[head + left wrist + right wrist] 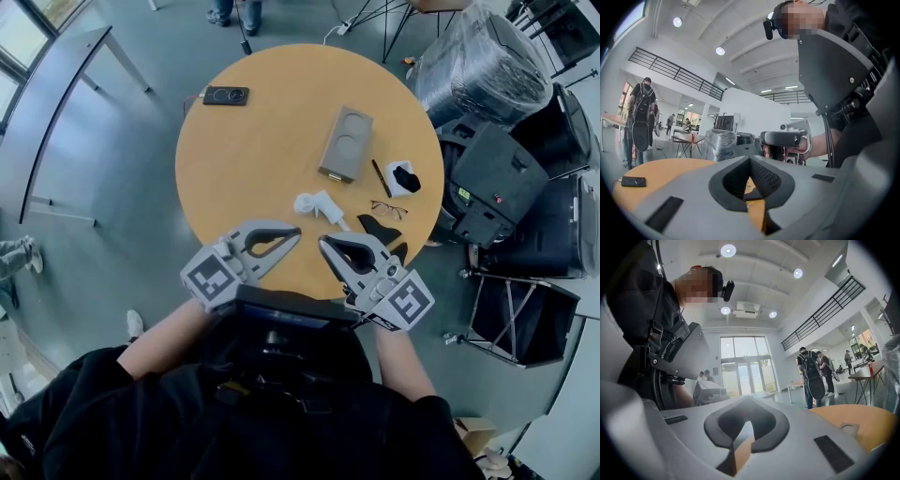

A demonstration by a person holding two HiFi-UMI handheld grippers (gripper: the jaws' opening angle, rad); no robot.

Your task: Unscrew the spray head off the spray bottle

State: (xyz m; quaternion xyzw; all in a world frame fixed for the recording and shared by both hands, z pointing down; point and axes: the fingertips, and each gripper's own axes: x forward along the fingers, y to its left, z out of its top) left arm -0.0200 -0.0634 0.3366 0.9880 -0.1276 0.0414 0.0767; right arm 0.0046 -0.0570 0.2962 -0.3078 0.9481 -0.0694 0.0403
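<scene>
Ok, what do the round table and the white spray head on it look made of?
The round table: probably wood or laminate, matte, going by its even tan, glare-free top. The white spray head: likely moulded plastic, smooth, uniform white; too small to be sure.

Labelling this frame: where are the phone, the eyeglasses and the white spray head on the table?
phone (226,95): head view, centre of its body.
eyeglasses (388,208): head view, the bridge.
white spray head (318,203): head view, its body.
</scene>
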